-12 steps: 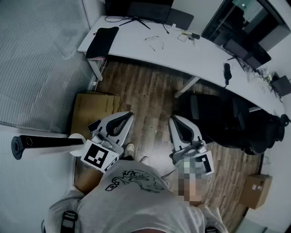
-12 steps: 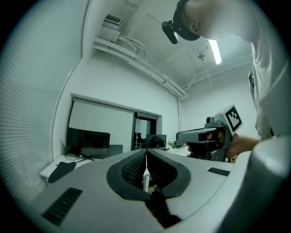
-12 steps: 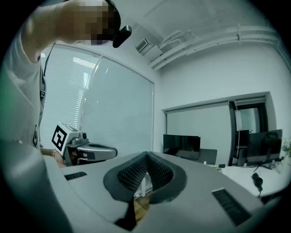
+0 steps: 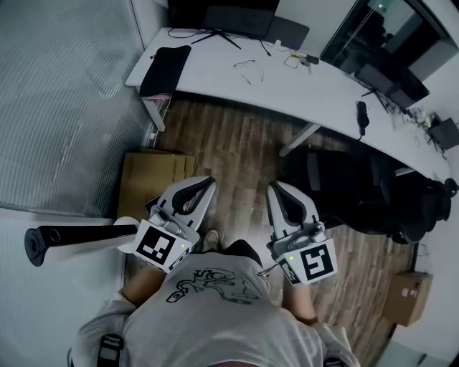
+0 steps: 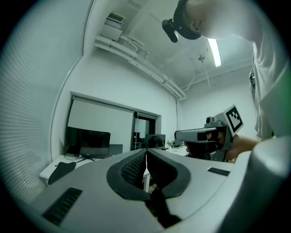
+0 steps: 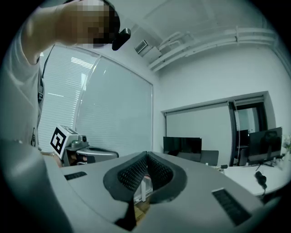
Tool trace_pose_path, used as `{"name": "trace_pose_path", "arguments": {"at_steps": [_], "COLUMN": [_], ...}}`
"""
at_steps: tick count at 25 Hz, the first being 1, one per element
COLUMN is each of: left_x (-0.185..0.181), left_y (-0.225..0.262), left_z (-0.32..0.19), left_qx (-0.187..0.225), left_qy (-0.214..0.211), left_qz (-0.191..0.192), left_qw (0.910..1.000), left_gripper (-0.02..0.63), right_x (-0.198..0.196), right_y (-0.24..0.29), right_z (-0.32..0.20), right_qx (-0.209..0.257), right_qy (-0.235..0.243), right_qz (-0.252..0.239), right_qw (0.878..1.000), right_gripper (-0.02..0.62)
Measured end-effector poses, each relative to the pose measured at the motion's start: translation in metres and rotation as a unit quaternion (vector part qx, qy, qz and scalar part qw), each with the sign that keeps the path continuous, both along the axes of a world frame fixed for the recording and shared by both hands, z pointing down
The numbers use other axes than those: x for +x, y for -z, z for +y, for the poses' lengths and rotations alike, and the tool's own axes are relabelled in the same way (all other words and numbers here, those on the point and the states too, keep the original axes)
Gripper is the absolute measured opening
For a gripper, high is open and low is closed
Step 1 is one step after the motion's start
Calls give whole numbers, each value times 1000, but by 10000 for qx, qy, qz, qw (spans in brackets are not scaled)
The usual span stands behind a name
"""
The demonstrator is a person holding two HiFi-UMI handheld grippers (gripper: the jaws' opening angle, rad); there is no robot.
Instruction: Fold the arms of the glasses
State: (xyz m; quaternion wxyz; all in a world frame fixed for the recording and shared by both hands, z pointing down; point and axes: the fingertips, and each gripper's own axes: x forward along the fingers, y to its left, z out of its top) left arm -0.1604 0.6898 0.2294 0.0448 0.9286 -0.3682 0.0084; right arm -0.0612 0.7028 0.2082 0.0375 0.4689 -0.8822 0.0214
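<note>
- The glasses (image 4: 248,69) are seen in the head view on the white desk (image 4: 315,93), near its far edge and in front of the dark monitor (image 4: 222,14).
- They lie well apart from both pairs of jaws, with a stretch of wooden floor (image 4: 229,143) and the near edge of the desk between.
- The glasses are too small for it to be told whether their arms are spread or folded.
- The left gripper (image 4: 209,183) is held level above the floor, pointing toward the desk. Its jaws are closed tip to tip and nothing is caught between them.
- The right gripper (image 4: 275,188) is held level beside it, a little apart. Its jaws are likewise pressed together at the tips and hold nothing.
- In neither gripper view are the glasses found between the pads. Only the room beyond and the other gripper, off to one side, are shown there.
- A cardboard box (image 4: 154,179) stands on the floor left of the left gripper, and a black office chair (image 4: 344,186) stands right of the right gripper.
- Against the earlier frame, the left gripper and its marker cube (image 4: 159,247) are shifted slightly toward the right of the picture. The right gripper is found in almost the same place.
- The glasses are unmoved on the desk, and both pairs of jaws are closed as before.
</note>
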Motion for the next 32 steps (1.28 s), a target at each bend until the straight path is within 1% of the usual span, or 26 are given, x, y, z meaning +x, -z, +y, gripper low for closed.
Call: {"name": "trace_pose_path", "arguments": {"at_steps": [7, 13, 17, 21, 32], "left_x": [-7, 2, 9, 27, 96], "left_y": [-6, -15, -18, -20, -6], "left_z": [-25, -56, -86, -123, -222], "left_qx": [-83, -152, -162, -150, -83], "left_qy": [-35, 7, 48, 47, 77], "left_qz": [12, 7, 9, -24, -55], "left_qw": [10000, 9999, 9999, 9999, 9999], "left_gripper": [23, 23, 23, 23, 23], "right_x": [-8, 2, 11, 30, 99], "right_y": [-7, -15, -19, -22, -12], "right_z": [-24, -53, -83, -118, -218], "right_qx": [-69, -83, -86, -104, -80], "right_qy": [-28, -25, -9, -18, 40], "right_qz": [-8, -1, -17, -4, 16], "right_qw": [10000, 10000, 10000, 9999, 10000], "right_gripper": [9, 9, 9, 9, 9]}}
